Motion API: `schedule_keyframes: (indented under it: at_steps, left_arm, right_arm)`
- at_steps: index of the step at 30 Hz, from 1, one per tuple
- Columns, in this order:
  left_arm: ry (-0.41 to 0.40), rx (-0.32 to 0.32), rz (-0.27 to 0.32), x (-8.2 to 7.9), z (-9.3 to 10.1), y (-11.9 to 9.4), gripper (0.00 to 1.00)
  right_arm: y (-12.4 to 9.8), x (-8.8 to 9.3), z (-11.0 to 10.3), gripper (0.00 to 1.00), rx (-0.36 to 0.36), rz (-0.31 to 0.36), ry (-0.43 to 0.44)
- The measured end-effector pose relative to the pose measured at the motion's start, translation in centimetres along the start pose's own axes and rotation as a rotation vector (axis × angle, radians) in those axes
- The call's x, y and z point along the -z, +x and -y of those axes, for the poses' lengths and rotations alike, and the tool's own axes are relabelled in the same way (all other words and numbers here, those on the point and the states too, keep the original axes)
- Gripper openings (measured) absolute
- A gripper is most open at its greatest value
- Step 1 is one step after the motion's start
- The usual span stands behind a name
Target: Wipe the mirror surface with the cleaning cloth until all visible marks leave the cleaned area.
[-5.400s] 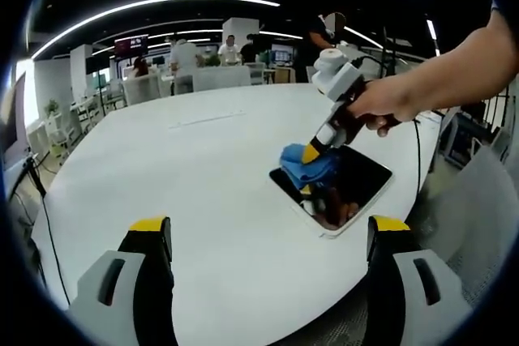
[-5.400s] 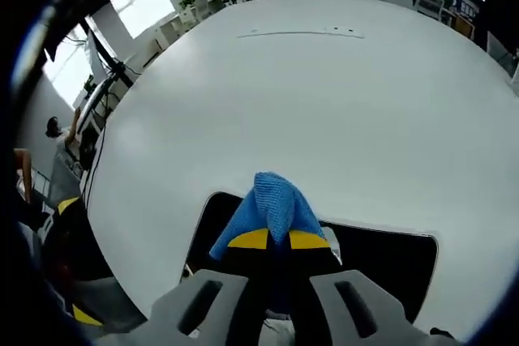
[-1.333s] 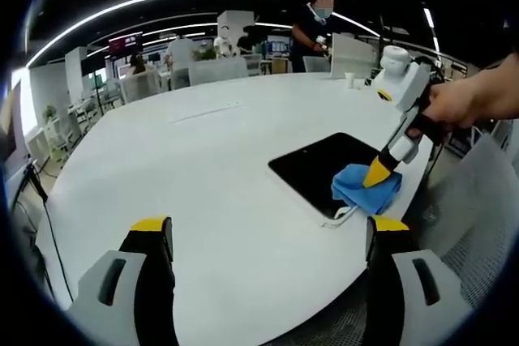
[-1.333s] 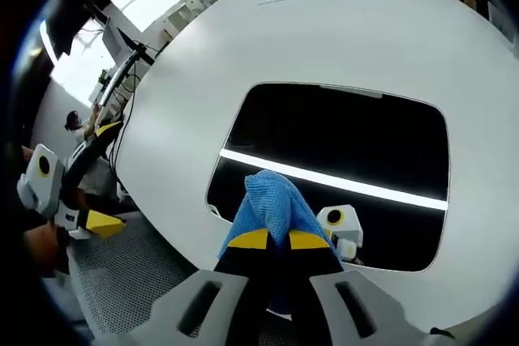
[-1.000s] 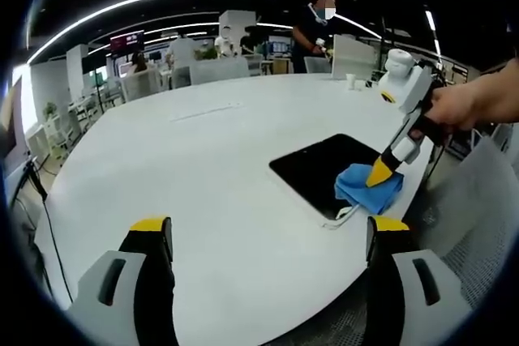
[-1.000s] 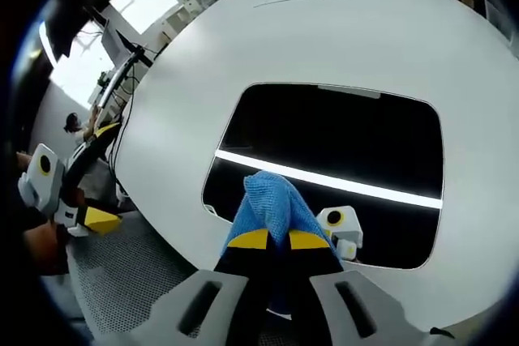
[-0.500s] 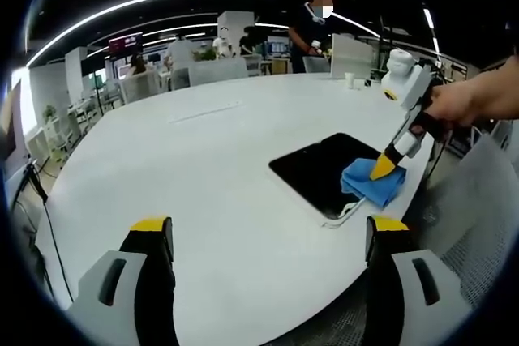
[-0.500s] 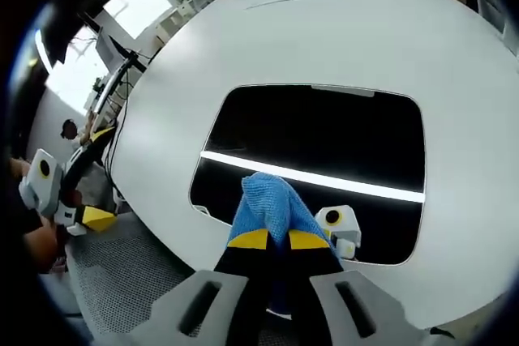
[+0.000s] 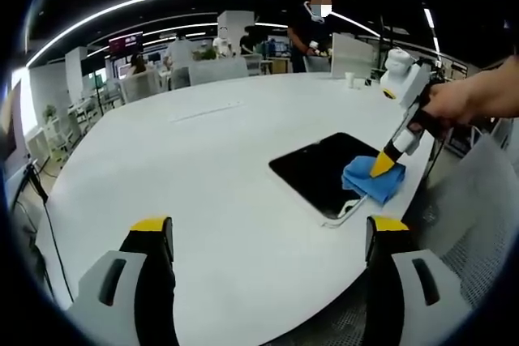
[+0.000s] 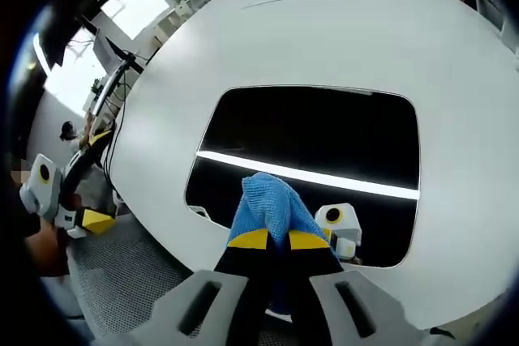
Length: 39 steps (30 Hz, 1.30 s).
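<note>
Landmark: the flat dark rounded-corner rectangular mirror [image 9: 324, 169], lying face-up on the large round white table [image 9: 195, 160] close to the table's edge.

Right gripper [image 10: 272, 239]: jaws clamped tight on the crumpled blue microfibre cleaning cloth [image 10: 268, 204], no gap between the yellow tips. In the left gripper view that gripper [image 9: 381, 166] comes down at a slant with the cloth [image 9: 371, 182] pressed on the mirror's corner nearest the table edge, part of the cloth hanging past the mirror's rim. In the right gripper view the mirror [image 10: 316, 143] sits just beyond the cloth; the glass reflects a ceiling light strip and the gripper itself.

Left gripper [image 9: 268, 237]: jaws spread wide, holding nothing, hanging over bare table well apart from the mirror, on the side away from the cloth.

Judgement: wipe in progress, working the edge-side corner. I can't pick out marks on the glass (it's dark and full of reflections, so small smudges may be there unseen).

To do this step well:
- keep the cloth flat on the glass, steady downward load, overlapping strokes from this corner across to the mirror's far side
- don't push the mirror toward the table edge; stroke inward
- keep the grip shut so the cloth doesn't slip out
- the left gripper could steady the mirror's far edge if it slides
</note>
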<state>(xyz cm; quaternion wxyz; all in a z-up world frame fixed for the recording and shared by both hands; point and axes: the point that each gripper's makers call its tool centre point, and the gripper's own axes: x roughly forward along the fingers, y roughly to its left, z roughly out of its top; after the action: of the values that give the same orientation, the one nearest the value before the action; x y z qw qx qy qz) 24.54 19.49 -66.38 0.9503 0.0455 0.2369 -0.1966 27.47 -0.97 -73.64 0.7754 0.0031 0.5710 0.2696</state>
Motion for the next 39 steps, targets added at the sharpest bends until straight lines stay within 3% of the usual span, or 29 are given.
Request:
schedule_keyframes:
  at_steps: [10,29,33,39]
  left_arm:
    - [-0.018,0.000,0.011,-0.2,0.0,0.0,0.98]
    - [-0.027,-0.011,0.028,-0.3,-0.4,-0.1,0.97]
    - [-0.032,-0.018,0.033,-0.4,-0.5,-0.1,0.97]
    - [-0.043,-0.030,0.032,-0.4,-0.6,-0.2,0.97]
  right_arm:
    - [0.0,-1.5,0.1,0.01,0.031,0.029,-0.017]
    - [2.3,-8.7,1.7,0.00,0.091,0.047,-0.039]
    - [2.9,-9.7,2.1,0.00,0.137,0.050,-0.130]
    - [3.5,-10.6,2.3,0.00,0.157,0.038,-0.155]
